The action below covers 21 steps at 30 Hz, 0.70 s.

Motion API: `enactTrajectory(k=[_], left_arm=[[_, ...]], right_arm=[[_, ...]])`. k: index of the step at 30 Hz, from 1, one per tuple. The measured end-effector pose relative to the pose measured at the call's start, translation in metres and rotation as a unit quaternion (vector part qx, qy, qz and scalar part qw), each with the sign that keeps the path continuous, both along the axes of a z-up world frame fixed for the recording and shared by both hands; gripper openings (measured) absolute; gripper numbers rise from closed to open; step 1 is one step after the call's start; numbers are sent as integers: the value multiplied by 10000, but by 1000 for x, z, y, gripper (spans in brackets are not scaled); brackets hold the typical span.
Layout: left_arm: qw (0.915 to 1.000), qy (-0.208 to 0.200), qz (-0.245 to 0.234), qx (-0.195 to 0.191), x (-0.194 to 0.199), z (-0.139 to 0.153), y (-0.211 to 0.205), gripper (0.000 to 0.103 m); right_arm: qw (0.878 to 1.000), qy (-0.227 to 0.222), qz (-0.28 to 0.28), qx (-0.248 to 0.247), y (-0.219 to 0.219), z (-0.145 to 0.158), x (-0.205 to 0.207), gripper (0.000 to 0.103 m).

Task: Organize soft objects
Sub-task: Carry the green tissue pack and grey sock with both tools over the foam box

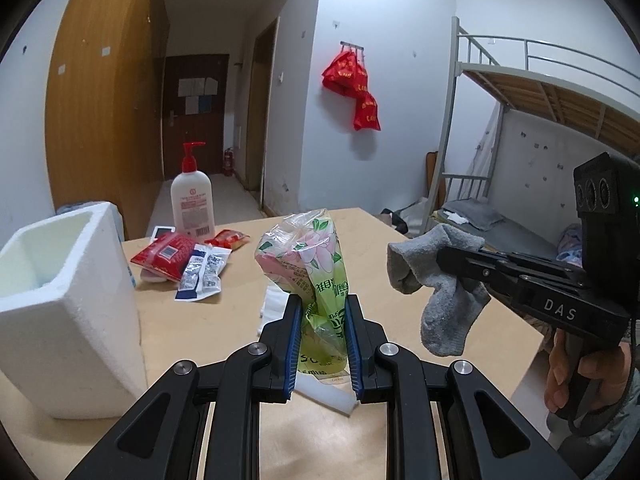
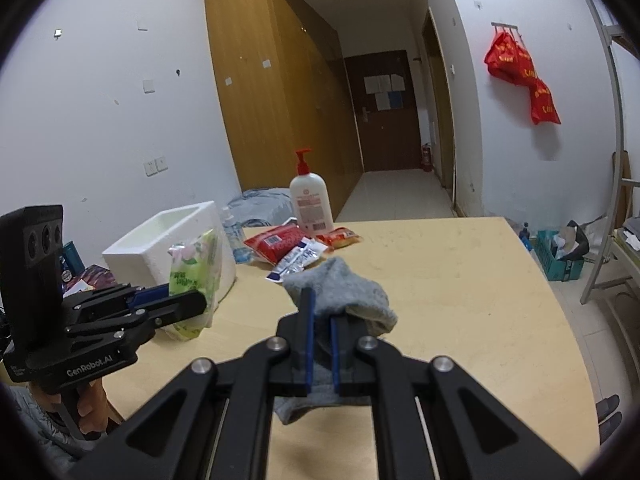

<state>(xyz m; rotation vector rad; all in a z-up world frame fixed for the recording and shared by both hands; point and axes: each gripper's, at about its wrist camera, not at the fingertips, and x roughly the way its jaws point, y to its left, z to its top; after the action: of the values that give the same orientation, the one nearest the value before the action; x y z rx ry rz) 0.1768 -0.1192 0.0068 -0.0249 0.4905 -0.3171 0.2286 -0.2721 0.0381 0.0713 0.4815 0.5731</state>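
Left wrist view: left gripper (image 1: 322,332) pinches a green tissue pack (image 1: 308,264) by its lower end, so it stands up, lifted off the table (image 1: 440,344).
Right gripper (image 2: 320,350): pressed together on a grey sock (image 2: 348,292), which droops on both sides.
Foam box (image 1: 60,300): open-topped at the table's left edge, likely where both go.
Far edge: lotion bottle (image 1: 191,204), red packets (image 1: 164,254), left untouched.

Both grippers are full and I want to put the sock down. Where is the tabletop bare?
Bare: the broad stretch of table right of the grey sock, out to its far and right edges. Crowded: the far left, around the foam box, lotion bottle and red packets.
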Motion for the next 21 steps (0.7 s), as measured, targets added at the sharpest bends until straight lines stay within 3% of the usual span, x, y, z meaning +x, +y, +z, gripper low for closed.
enactTrajectory(k=[21], left_arm=[[9981, -525, 267, 169, -93, 23, 29, 22]], right_arm=[[9977, -609, 161, 229, 21, 22, -78, 9]])
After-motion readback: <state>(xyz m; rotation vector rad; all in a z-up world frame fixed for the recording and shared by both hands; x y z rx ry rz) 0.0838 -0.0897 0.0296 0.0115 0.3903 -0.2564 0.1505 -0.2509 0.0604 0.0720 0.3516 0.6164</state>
